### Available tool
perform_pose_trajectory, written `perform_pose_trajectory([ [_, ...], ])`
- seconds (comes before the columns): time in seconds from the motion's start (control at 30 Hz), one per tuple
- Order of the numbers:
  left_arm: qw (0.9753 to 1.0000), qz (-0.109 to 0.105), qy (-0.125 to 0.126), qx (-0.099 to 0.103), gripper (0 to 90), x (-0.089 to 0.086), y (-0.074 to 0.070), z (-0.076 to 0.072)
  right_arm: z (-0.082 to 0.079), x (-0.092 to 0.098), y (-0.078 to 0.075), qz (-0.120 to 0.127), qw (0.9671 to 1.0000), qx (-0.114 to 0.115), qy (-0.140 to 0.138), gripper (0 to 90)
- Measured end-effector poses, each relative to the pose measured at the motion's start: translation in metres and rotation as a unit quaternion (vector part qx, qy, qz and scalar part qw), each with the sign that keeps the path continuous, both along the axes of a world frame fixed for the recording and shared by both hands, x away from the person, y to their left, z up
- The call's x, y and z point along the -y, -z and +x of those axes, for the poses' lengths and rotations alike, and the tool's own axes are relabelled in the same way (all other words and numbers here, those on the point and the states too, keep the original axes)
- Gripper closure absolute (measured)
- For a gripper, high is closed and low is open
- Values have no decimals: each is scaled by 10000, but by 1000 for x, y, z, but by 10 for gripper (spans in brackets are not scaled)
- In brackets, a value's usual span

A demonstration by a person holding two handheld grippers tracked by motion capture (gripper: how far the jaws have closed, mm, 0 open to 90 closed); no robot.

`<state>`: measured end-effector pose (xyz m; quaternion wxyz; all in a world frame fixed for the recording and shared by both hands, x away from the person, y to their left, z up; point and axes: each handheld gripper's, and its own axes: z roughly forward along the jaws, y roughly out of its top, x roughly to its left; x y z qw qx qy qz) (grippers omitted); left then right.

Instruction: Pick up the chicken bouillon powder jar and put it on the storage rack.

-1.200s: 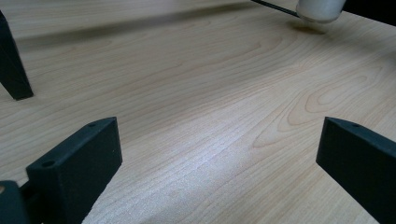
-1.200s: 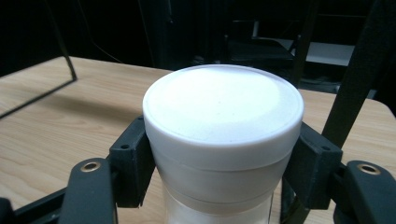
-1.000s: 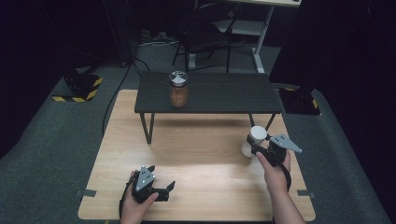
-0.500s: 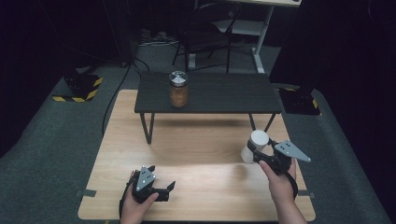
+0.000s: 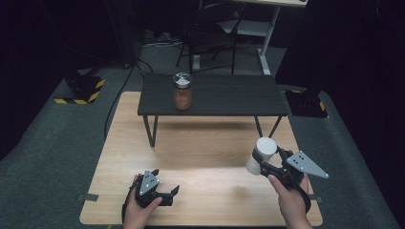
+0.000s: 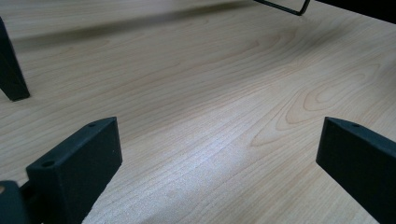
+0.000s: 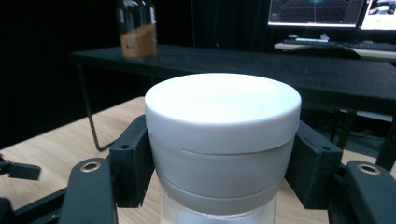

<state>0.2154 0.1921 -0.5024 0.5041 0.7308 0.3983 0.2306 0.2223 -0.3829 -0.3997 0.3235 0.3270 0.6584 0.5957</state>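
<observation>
My right gripper (image 5: 261, 163) is shut on a jar with a white lid (image 5: 262, 151), held tilted just above the right side of the wooden table (image 5: 205, 157). In the right gripper view the two jaws press on either side of the white-lidded jar (image 7: 223, 135), just below its lid. My left gripper (image 5: 171, 194) rests near the table's front left, open, with only bare wood between its jaws in the left gripper view (image 6: 219, 154). A glass jar of brown contents (image 5: 183, 91) stands on the low black shelf (image 5: 229, 98), also seen far off as the brown jar (image 7: 136, 28).
The black shelf stands on thin metal legs (image 5: 152, 130) across the back of the table. A yellow-and-black striped block (image 5: 81, 90) lies on the floor at left. A chair (image 5: 210, 33) and a desk stand behind; monitors (image 7: 317, 11) glow beyond the shelf.
My right gripper has drawn the white-lidded jar a little toward the person and to the right, tilting it. The left gripper has stayed put.
</observation>
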Motion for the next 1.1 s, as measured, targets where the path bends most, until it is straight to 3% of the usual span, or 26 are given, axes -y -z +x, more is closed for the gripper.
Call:
perform_pose_trajectory([
  [0.4, 10000, -22, 4, 5, 4, -1, 0, 0, -2, -7, -25, -50, 9998, 188, -51, 333],
  [1.1, 10000, -83, 9, -7, 4, -3, 1, 0, 28, -20, -78, -32, 9993, 309, 226, 333],
])
